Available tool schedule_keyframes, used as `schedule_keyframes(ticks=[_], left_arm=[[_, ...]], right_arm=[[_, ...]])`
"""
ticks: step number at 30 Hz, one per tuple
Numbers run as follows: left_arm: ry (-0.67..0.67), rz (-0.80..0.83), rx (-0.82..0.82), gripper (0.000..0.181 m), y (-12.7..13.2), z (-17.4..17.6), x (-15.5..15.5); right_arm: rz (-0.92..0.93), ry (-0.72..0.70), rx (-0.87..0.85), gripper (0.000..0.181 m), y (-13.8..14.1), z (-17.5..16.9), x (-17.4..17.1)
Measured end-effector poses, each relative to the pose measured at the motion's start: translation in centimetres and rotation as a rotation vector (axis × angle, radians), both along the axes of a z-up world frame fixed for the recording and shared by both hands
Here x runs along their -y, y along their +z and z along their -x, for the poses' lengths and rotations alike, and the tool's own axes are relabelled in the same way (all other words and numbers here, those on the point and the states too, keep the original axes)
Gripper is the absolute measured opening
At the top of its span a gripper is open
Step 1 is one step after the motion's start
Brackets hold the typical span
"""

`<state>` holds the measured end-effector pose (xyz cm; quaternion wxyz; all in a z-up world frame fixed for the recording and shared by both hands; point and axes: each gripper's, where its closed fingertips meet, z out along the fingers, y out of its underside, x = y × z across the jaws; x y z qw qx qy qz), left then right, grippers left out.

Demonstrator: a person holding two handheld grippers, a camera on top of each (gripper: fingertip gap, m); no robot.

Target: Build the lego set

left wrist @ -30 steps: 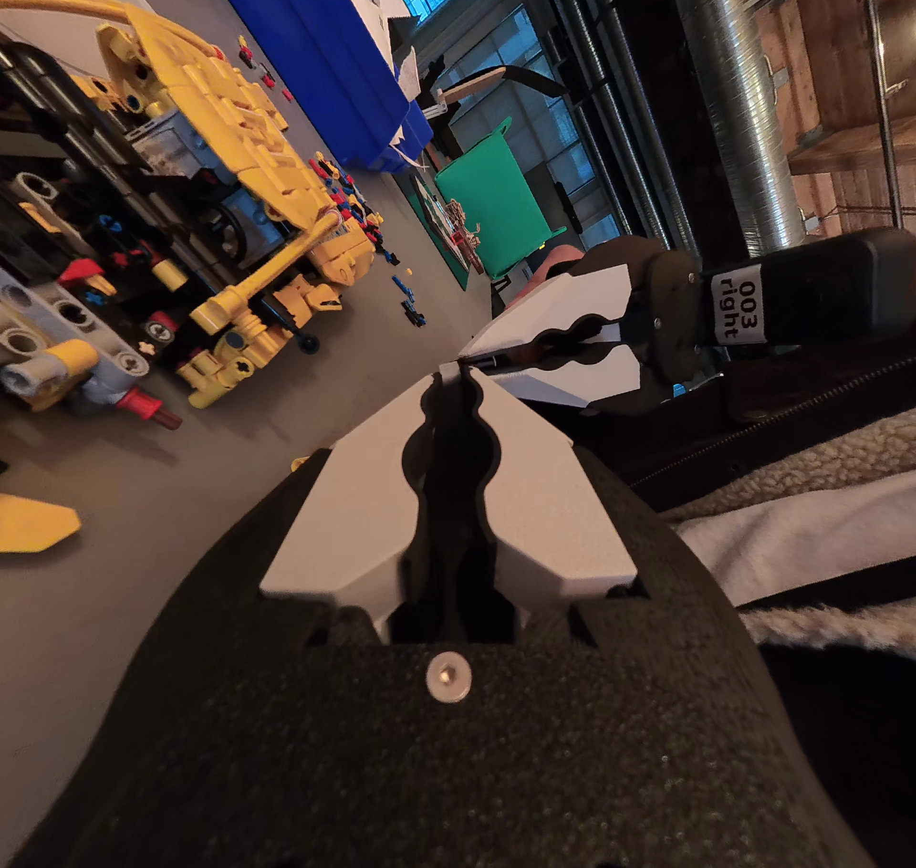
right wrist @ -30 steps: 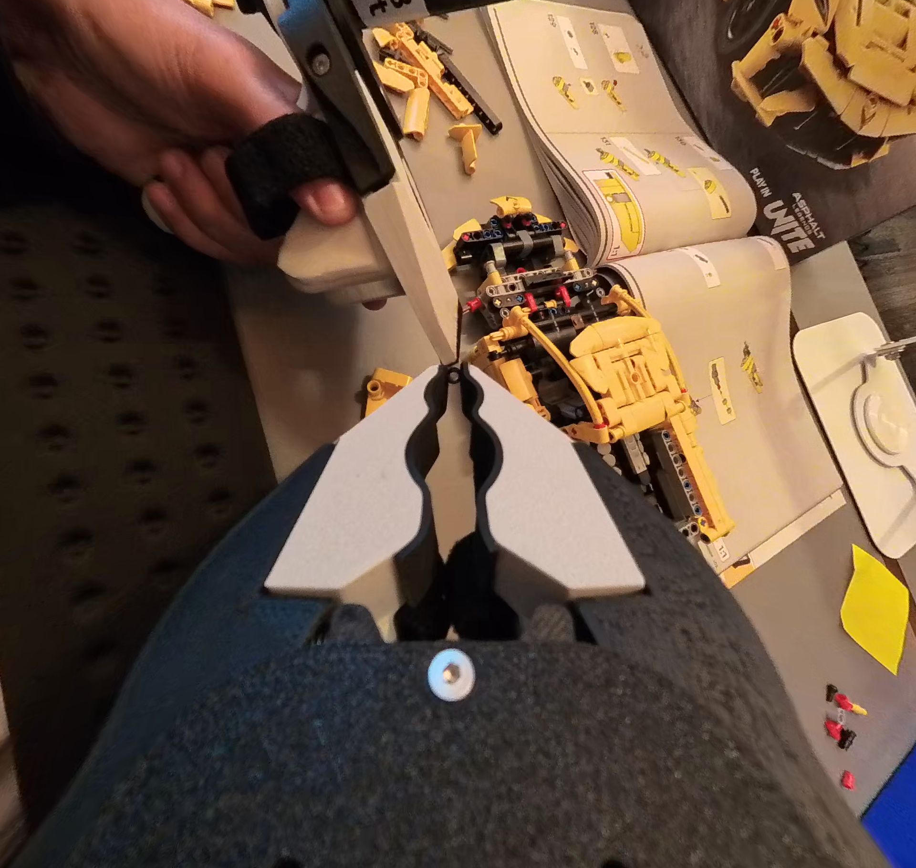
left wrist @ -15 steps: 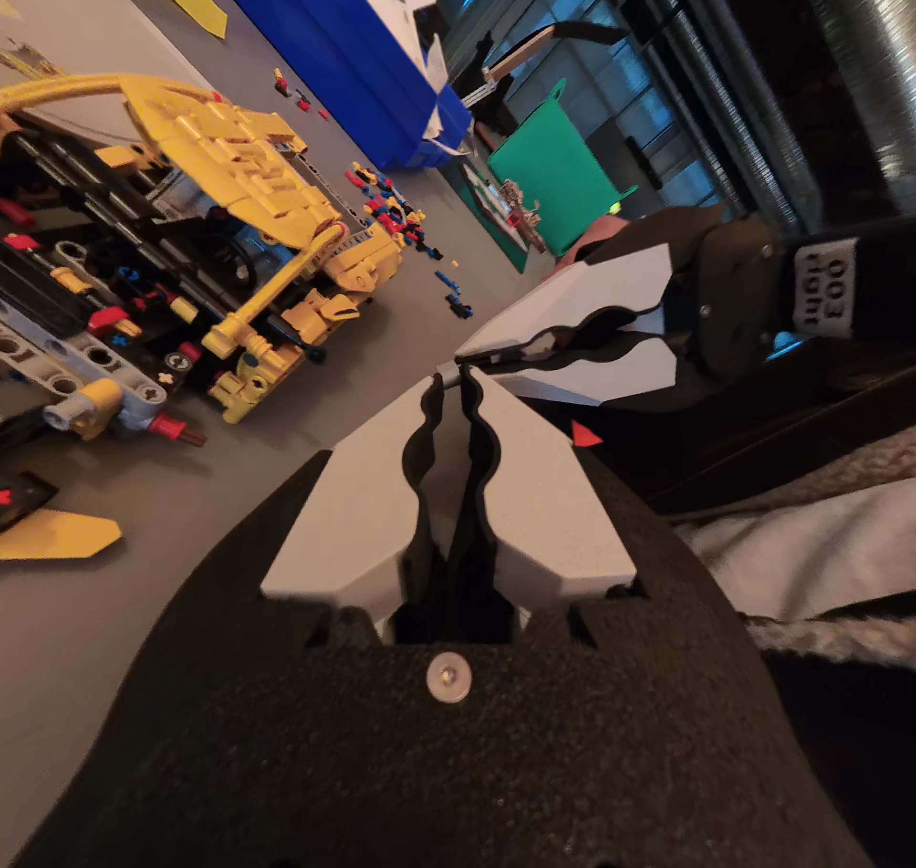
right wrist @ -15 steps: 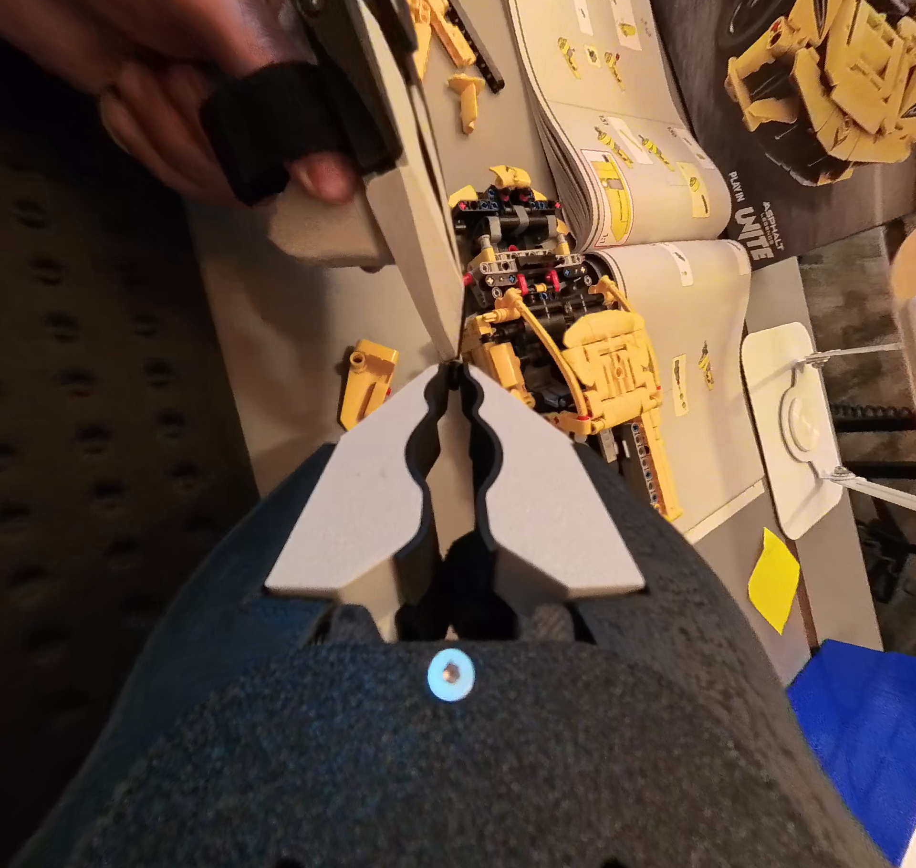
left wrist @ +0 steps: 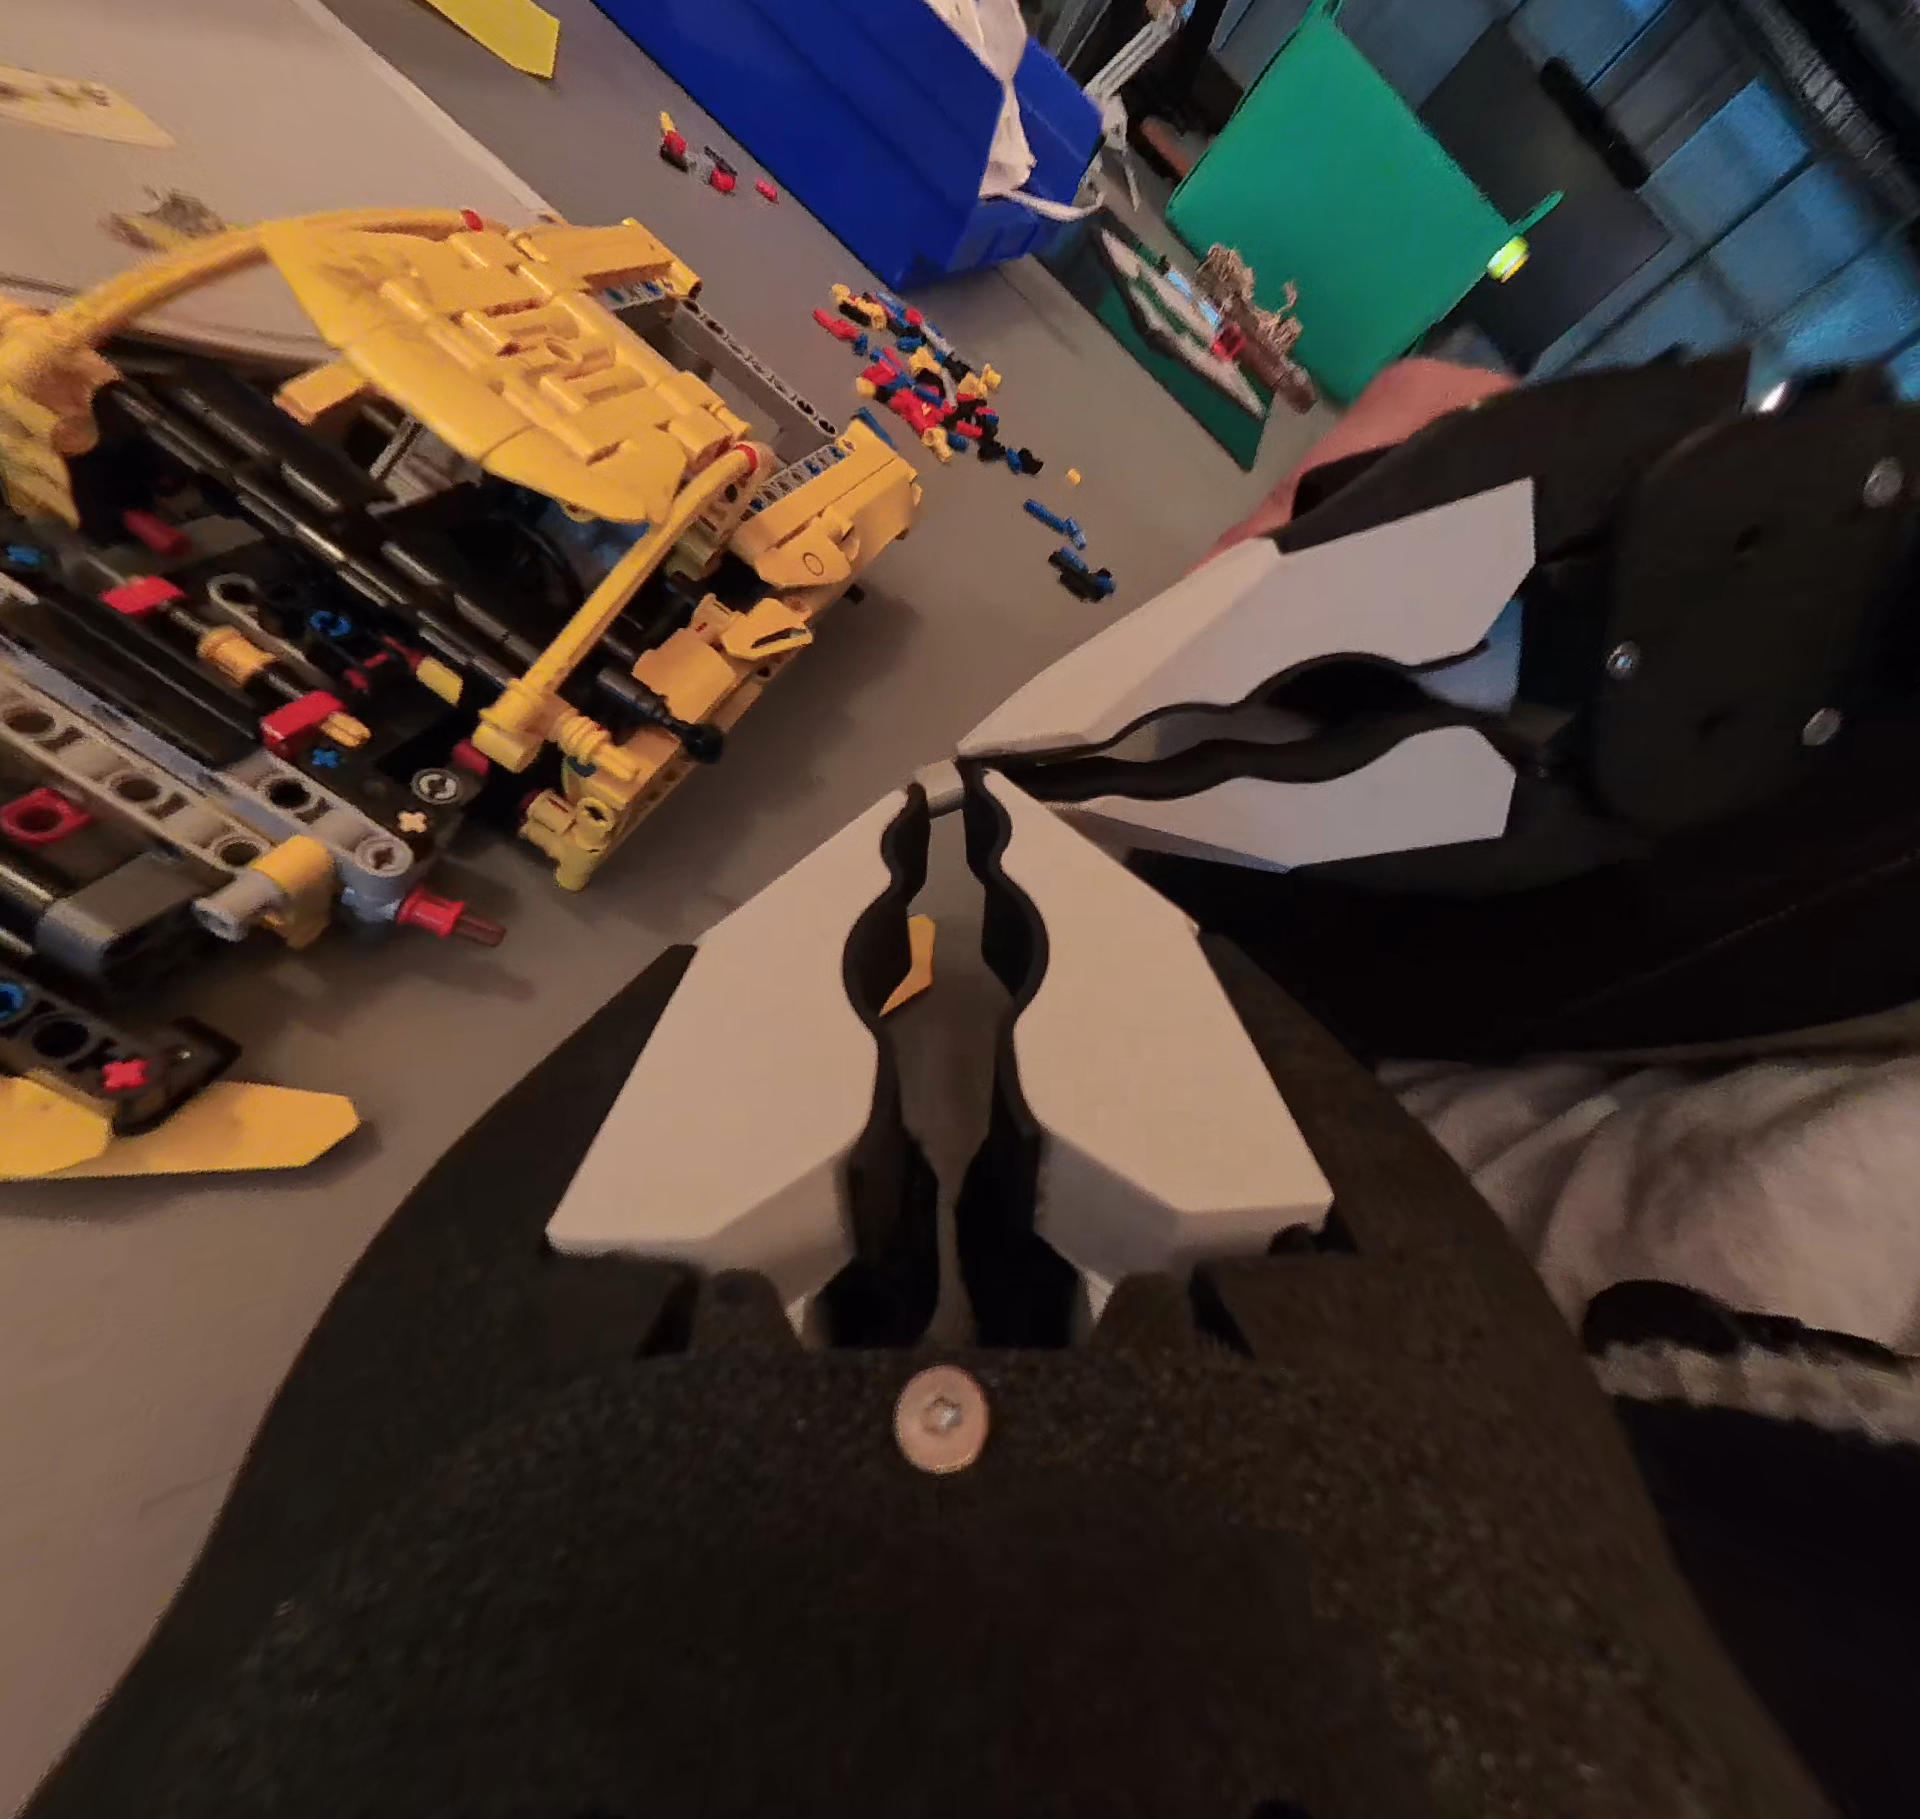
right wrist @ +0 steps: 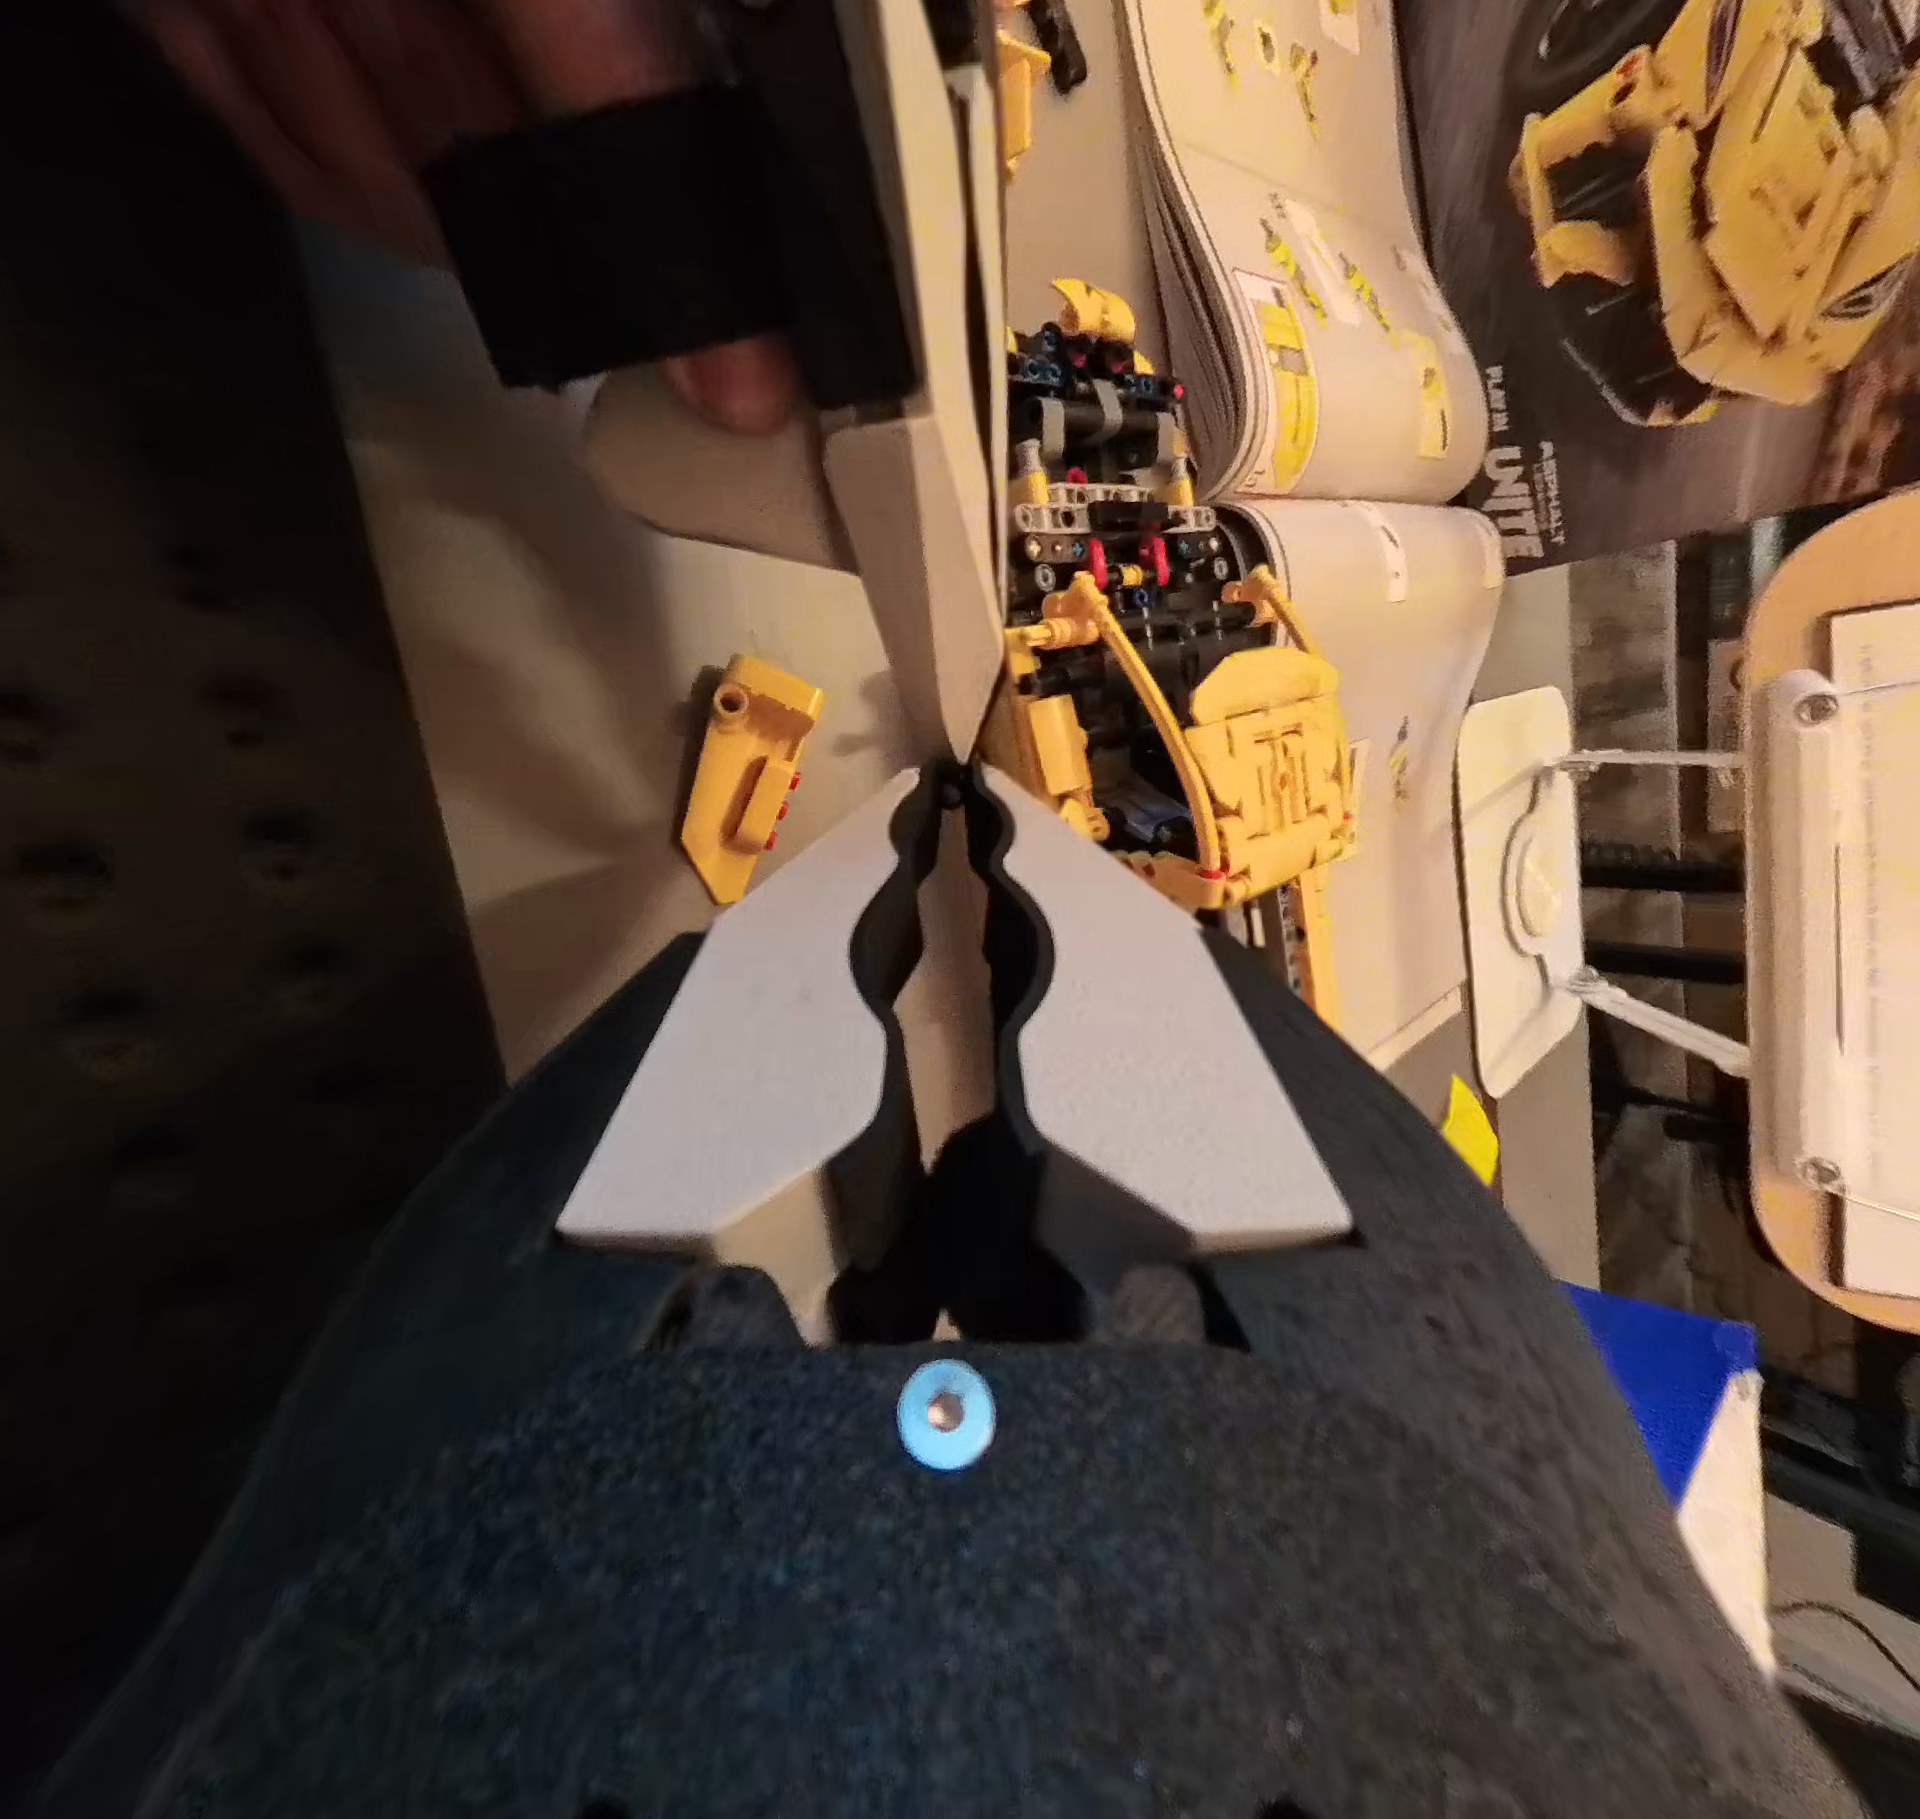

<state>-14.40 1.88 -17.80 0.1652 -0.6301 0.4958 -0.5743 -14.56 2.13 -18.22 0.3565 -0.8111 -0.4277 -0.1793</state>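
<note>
A: Where do things stand?

B: The two tools meet tip to tip above the near edge of the tabletop (left wrist: 260, 1354). The left tool (left wrist: 940, 790) has its jaws nearly together on a small grey piece (left wrist: 941, 784) at the very tips. The right tool (left wrist: 971, 759) comes in from the side, and its tips touch the same spot.

A: Is the right tool grasping it too?

B: In its own view the right tool (right wrist: 951, 782) has its jaws drawn close with something small and dark (right wrist: 951, 790) between the tips, but I cannot tell whether it is truly clenched on it. The left tool (right wrist: 961, 746) points straight down onto that spot.

A: And the model?

B: The half-built yellow car (left wrist: 499, 543) sits further in on the tabletop, partly on the open instruction booklet (right wrist: 1340, 335). A loose yellow panel (right wrist: 748, 782) lies near the tabletop's near edge, and a scatter of small pins (left wrist: 925, 387) lies toward the far edge by the blue bin (left wrist: 831, 86).

A: So which step?

B: I judge it to be joining or passing a small connector between the tools, away from the car. Next, one tool must hold firm while the other presses or lets go, with the tips kept aligned, since so small a piece could slip.
</note>
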Motion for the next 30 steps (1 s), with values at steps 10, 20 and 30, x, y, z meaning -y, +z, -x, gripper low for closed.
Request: schedule_keyframes(ticks=[10,20,30], left_arm=[[-0.051,0.235,0.082,0.006,1.5,0.4,-0.1],[-0.038,0.343,0.135,0.007,2.3,0.7,-1.0],[0.122,0.219,0.11,0.007,1.4,1.8,-4.5]], right_arm=[[-0.011,-0.022,-0.357,0.004,1.5,0.5,-0.2],[0.0,-0.077,-0.616,0.019,2.3,0.4,0.5],[0.272,-0.181,-0.655,0.018,-2.0,-5.1,5.4]])
